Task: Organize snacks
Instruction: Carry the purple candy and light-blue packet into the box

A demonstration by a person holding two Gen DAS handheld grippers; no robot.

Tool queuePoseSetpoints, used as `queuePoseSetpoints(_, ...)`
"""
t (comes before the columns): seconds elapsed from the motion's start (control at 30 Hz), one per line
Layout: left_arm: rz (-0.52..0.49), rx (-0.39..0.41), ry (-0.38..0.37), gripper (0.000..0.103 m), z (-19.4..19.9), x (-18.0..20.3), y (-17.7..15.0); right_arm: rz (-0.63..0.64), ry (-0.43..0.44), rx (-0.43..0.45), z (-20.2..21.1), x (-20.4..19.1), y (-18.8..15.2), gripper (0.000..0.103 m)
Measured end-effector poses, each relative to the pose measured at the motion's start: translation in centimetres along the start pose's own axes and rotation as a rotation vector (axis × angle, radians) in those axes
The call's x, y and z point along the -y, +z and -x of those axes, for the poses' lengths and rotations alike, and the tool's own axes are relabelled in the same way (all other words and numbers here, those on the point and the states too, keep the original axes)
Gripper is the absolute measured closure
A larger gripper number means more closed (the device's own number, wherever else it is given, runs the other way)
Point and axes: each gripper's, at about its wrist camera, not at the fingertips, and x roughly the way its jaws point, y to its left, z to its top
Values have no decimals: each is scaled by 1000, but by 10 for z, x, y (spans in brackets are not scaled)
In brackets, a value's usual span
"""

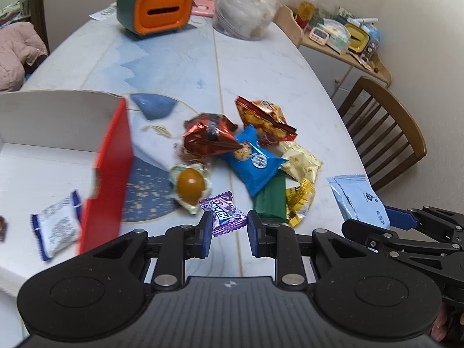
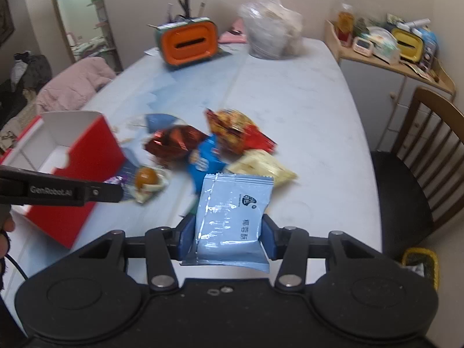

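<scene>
My left gripper (image 1: pixel 227 229) is open, its blue pads either side of a purple candy wrapper (image 1: pixel 223 213) lying on the table. My right gripper (image 2: pixel 227 236) is shut on a pale blue snack packet (image 2: pixel 232 214), held upright above the table; the packet also shows at the right of the left wrist view (image 1: pixel 358 200). A pile of snacks lies ahead: a blue cookie pack (image 1: pixel 252 159), a red foil bag (image 1: pixel 208 137), an orange-red bag (image 1: pixel 265 119), a yellow bag (image 1: pixel 301 159), a green bar (image 1: pixel 271 198) and a packed egg (image 1: pixel 190 185). A red box (image 1: pixel 107 174), open on top, holds a white-blue packet (image 1: pixel 56 226).
The marble-patterned table (image 1: pixel 261 63) carries an orange-green tissue box (image 1: pixel 155 8) and a clear plastic bag (image 1: pixel 245 5) at the far end. A wooden chair (image 1: pixel 382 124) stands at the right edge. A cluttered side shelf (image 1: pixel 342 34) is behind it.
</scene>
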Motion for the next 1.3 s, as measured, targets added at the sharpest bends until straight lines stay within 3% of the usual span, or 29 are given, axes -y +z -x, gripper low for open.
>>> queuePoseSetpoints(0.73,33,112,87,79,92,-116,-13,124,122,53,3,-155,24,57)
queuePoseSetpoints(1.3,59,98,204,79,95,-220,2,235,151,-14,-56,-250,46,57)
